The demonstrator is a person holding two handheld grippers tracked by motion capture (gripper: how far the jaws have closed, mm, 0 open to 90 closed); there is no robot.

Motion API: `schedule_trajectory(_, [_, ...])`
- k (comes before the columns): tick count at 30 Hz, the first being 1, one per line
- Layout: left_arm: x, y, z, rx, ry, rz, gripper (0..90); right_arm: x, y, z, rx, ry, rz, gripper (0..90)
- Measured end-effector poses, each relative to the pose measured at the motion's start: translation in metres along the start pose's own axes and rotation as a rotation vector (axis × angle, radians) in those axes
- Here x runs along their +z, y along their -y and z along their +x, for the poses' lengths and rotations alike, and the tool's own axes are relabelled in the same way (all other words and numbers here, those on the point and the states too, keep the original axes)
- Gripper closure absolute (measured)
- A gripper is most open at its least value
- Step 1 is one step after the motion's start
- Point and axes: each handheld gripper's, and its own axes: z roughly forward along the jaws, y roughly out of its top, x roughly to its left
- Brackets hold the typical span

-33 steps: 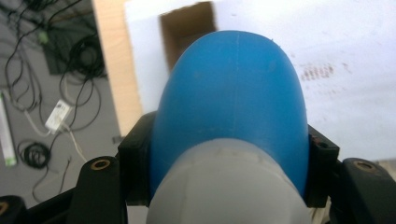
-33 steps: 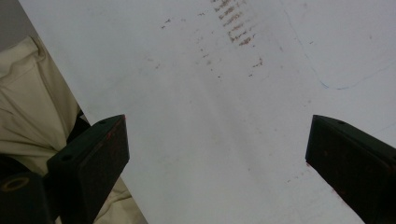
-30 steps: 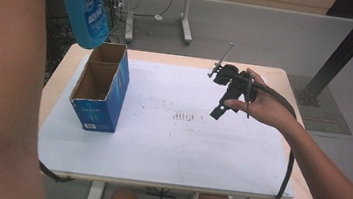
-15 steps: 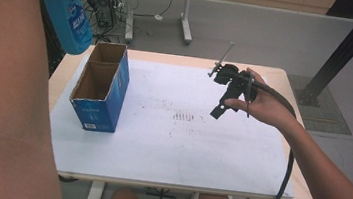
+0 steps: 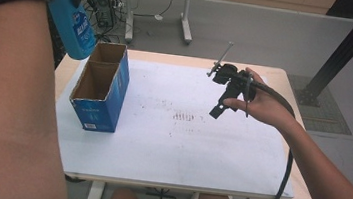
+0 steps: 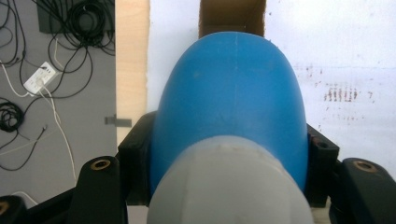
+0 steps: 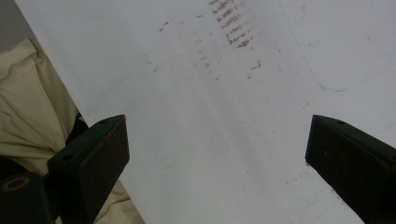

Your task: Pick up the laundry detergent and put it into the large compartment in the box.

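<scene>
A blue plastic bottle (image 5: 72,24) hangs in the air at the upper left, just beyond the far end of an open blue cardboard box (image 5: 98,105) on the table. My left gripper (image 6: 229,168) is shut on the bottle's body (image 6: 229,102), one black pad (image 6: 135,163) on each side and its pale cap end nearest the camera. The box's brown inside (image 6: 231,16) lies below the bottle. My right gripper (image 5: 221,104) is held above the right half of the table. Its jaws stand wide open (image 7: 217,140) with nothing between them.
A white sheet (image 5: 173,154) with rusty smudges (image 5: 187,117) covers the wooden table. My left forearm (image 5: 7,110) blocks the left side of the high view. Cables (image 6: 28,84) lie on the floor to the left, and a black post (image 5: 346,48) stands at the back right.
The left hand has carried the blue bottle leftward and lower, toward the far end of the box. The right hand and its gripper have stayed put.
</scene>
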Motion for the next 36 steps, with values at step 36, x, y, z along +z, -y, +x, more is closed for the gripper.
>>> schedule_trajectory(36, [0.108, -0.005, -0.003, 0.001, 0.025, 0.072, 37.2, 0.006, -0.006, 0.005, -0.012, -0.002, 0.013, 6.2])
